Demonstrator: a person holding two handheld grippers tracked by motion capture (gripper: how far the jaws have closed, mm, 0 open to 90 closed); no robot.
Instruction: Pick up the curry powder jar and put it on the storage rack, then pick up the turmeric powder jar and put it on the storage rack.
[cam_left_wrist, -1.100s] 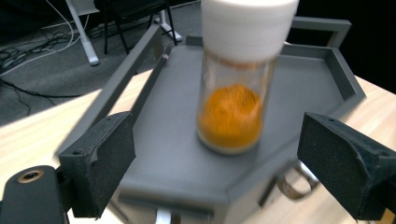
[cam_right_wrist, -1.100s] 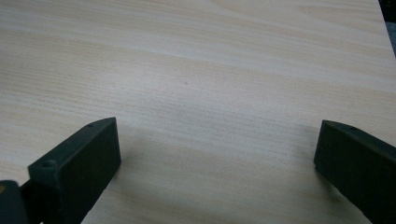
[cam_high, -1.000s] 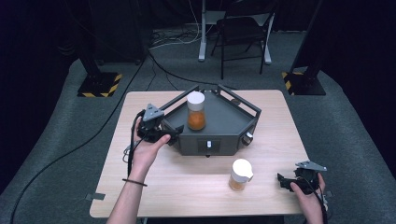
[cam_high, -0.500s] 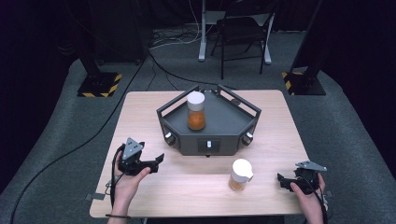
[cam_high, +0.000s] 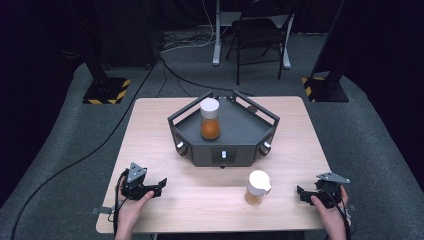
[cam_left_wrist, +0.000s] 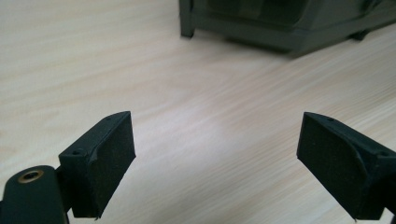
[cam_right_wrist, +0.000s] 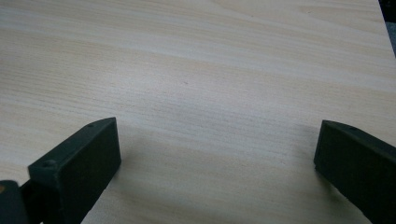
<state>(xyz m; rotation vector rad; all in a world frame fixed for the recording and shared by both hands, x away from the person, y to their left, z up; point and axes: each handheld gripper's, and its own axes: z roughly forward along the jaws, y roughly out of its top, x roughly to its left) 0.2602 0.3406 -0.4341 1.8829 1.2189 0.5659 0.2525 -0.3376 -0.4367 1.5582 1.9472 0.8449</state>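
White-lidded jar (cam_high: 258, 187) of orange stuff, upright just beside right gripper (cam_high: 303, 192), well apart from left gripper (cam_high: 159, 185). Both wide, empty. Tray (cam_left_wrist: 280, 28) corner ahead in left gripper view.

Two bare forearms are entering from the bottom edge, each hand carrying a black two-jaw tool. The left gripper (cam_high: 161, 186) is wearing a grey three-cornered plate on top, with a black cable trailing back along the wrist. The right gripper (cam_high: 300, 192) is showing the same grey plate and cable. Close up, its jaws are showing blocky matte-black pads with small screw holes; a brass-coloured fitting is sitting beside the left gripper's pad (cam_left_wrist: 105, 158).
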